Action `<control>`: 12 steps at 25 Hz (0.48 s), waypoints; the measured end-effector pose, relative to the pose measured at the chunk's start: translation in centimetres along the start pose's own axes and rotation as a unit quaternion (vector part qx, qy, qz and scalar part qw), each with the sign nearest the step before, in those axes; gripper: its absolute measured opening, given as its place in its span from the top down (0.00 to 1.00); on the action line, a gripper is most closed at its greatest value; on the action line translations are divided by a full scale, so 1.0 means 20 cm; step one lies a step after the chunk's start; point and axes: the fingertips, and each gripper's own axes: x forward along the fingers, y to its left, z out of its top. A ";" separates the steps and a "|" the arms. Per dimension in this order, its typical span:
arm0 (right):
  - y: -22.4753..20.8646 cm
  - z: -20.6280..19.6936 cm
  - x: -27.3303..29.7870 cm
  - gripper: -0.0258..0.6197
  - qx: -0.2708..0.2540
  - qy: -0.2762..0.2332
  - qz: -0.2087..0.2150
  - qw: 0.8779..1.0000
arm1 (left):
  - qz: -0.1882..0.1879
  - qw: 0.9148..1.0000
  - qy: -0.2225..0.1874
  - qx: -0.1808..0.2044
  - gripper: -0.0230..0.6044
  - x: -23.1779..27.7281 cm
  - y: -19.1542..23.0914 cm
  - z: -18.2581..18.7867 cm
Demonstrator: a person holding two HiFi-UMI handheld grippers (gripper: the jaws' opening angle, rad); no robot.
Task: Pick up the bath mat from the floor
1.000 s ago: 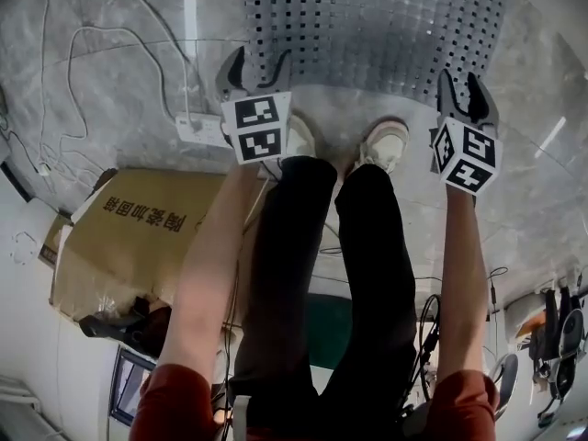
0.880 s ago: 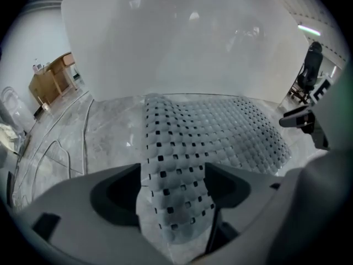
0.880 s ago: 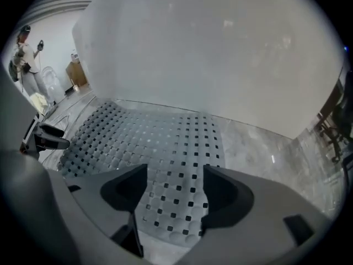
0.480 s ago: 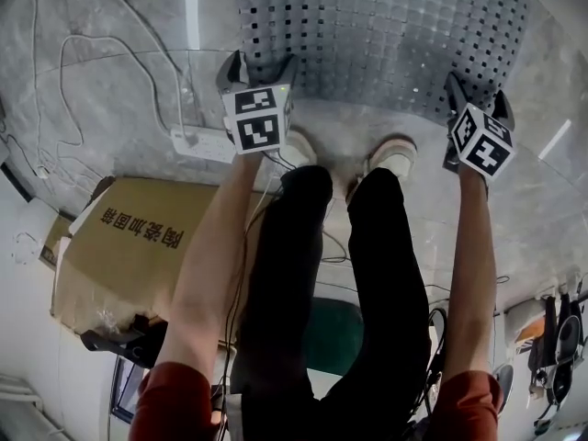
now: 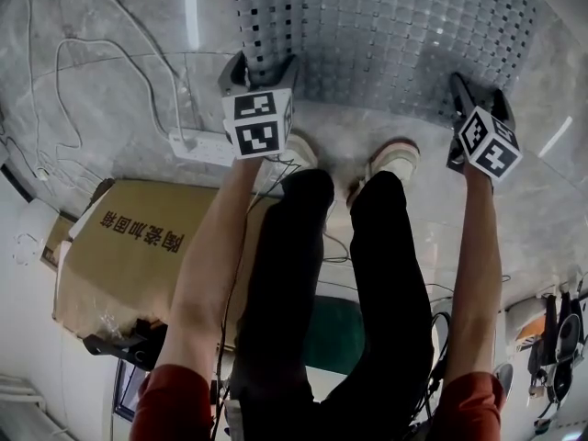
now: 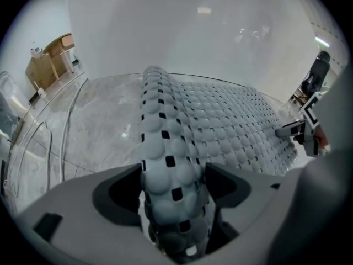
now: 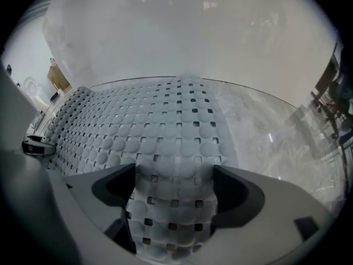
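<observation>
- A grey bath mat (image 5: 386,35), dotted with bumps and square holes, lies on the pale marble floor (image 5: 110,90). It sits just beyond the person's shoes (image 5: 395,159), its near edge towards them.
- Both arms reach steeply down, one to each near corner. This is probably so the mat rises evenly rather than sagging to one side.
- The left tongs (image 5: 260,65) are at the near left corner. Their jaws have just been opening wide, then easing in slightly. A raised strip of the mat's edge runs between them and does not look pinched yet.
- The right tongs (image 5: 476,88) are at the near right corner. Their jaws have just been opening to full spread. The mat's edge lies between them, and the pads do not appear to be pressing on it.
- The wide spread seems meant to let each pair straddle the thin edge before closing.
- A white power strip (image 5: 197,145) and its cables lie left of the mat, apart from it.
</observation>
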 end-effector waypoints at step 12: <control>0.11 0.02 -0.03 0.60 -0.024 0.000 -0.006 1.000 | -0.002 1.000 0.004 -0.011 0.59 -0.04 -0.11 0.03</control>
